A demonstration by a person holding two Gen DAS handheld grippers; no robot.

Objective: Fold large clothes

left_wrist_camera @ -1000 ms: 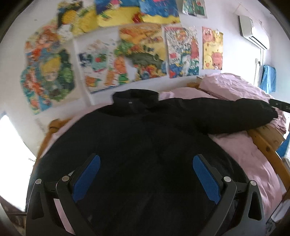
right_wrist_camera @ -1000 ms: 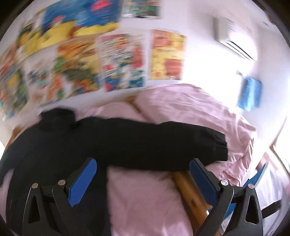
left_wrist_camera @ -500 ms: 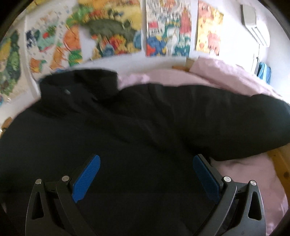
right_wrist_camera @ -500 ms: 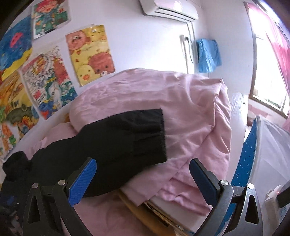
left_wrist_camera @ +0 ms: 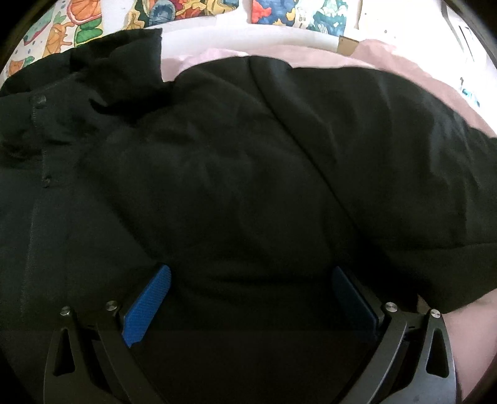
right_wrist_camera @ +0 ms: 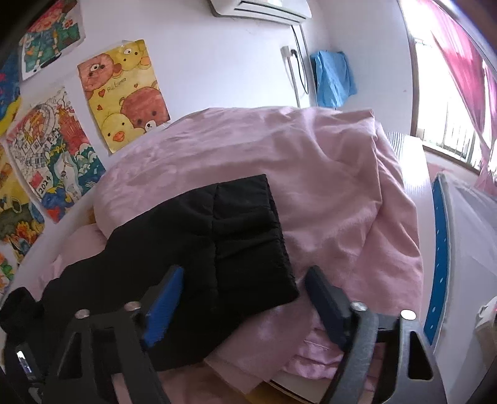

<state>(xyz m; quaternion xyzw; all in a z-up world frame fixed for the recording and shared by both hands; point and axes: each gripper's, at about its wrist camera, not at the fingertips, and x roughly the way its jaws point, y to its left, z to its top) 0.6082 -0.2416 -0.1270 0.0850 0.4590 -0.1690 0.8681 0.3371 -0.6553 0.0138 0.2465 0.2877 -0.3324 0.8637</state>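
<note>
A large black padded jacket (left_wrist_camera: 236, 174) lies spread on a pink bed, its collar (left_wrist_camera: 124, 65) toward the wall at the upper left. My left gripper (left_wrist_camera: 251, 270) hovers low over the jacket's body, open wide, with dark fabric bulging between its blue pads (left_wrist_camera: 149, 304). In the right wrist view the jacket's sleeve (right_wrist_camera: 192, 248) stretches over a pink duvet and ends in a cuff (right_wrist_camera: 248, 230). My right gripper (right_wrist_camera: 245, 270) straddles that cuff end. Its jaws are closing; the left pad is at the sleeve's side and the right finger stands just clear of the cuff corner.
A heaped pink duvet (right_wrist_camera: 341, 186) lies under and beyond the sleeve. Colourful posters (right_wrist_camera: 124, 96) cover the wall, with an air conditioner (right_wrist_camera: 261, 9) and a hanging blue cloth (right_wrist_camera: 334, 77) beside them. A white and blue object (right_wrist_camera: 438, 248) and a window (right_wrist_camera: 450, 118) are at right.
My left gripper has dropped close onto the jacket's body. My right gripper swung right along the sleeve to the cuff, and its jaws have narrowed around it.
</note>
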